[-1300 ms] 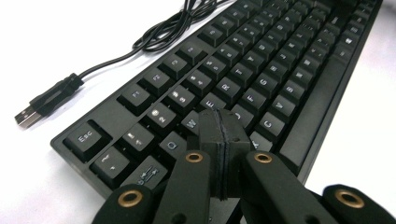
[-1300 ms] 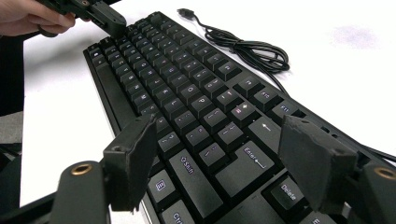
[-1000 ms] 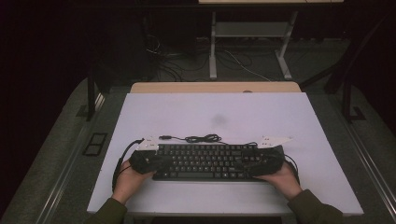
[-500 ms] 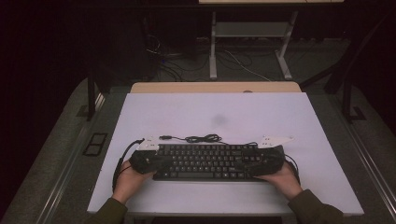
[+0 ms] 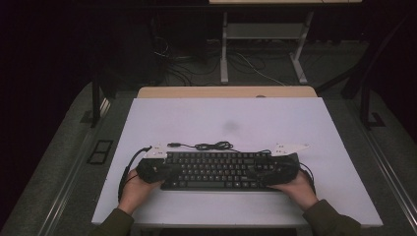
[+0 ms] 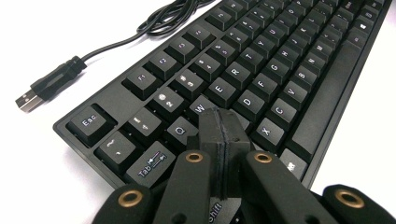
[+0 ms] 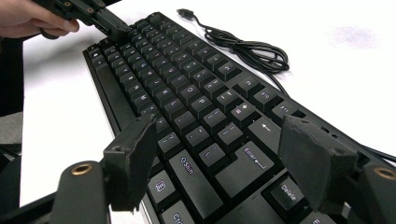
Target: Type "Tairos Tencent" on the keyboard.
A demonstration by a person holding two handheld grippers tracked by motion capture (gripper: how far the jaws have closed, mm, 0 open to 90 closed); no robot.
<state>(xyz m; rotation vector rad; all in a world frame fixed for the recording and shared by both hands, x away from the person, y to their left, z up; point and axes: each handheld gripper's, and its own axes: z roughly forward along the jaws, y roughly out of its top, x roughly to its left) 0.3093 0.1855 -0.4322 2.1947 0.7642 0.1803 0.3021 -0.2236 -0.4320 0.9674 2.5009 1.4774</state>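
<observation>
A black keyboard [image 5: 214, 169] lies near the front of the white table [image 5: 231, 118], its cable [image 5: 214, 145] coiled behind it and ending in a loose USB plug [image 6: 46, 86]. My left gripper [image 5: 171, 170] rests over the keyboard's left end. In the left gripper view that gripper [image 6: 223, 119] is shut with nothing between its jaws, its tip just above the keys below W. My right gripper [image 5: 256, 172] sits at the keyboard's right end. In the right gripper view it [image 7: 222, 156] stands open, and its pads [image 7: 133, 154] straddle the Enter and Shift keys above the keyboard [image 7: 187, 93].
A wooden desk edge [image 5: 226, 92] abuts the table's far side. Beyond it a metal frame [image 5: 224, 44] and loose cables [image 5: 255, 69] lie on the dark floor. White table surface extends behind and to both sides of the keyboard. The left hand [image 7: 28, 18] appears far off in the right gripper view.
</observation>
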